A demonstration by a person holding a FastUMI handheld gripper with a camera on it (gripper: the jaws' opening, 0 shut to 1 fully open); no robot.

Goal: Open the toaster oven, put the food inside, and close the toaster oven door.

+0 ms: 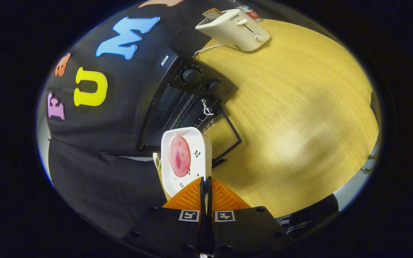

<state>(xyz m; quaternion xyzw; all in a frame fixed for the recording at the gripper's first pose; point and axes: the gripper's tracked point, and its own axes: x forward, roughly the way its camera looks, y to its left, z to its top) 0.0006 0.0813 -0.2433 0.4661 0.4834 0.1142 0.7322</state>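
Note:
My gripper (205, 181) is shut on the near rim of a white square plate (200, 143) that carries a round pink slice of meat (179, 156). The plate is held in the air, tilted on its side in this rolled view. Just beyond it stands the black toaster oven (177, 104) with its glass door (224, 134) folded down open and the wire rack inside showing. Two round knobs (192, 76) sit on the oven's front panel. The plate's far edge overlaps the oven's opening.
A cream pop-up toaster (235, 30) with a slice of bread in its slot stands farther along the wooden table (299, 107), its white cord trailing toward the oven. A bottle with a red label is behind it. Black cloth walls the booth.

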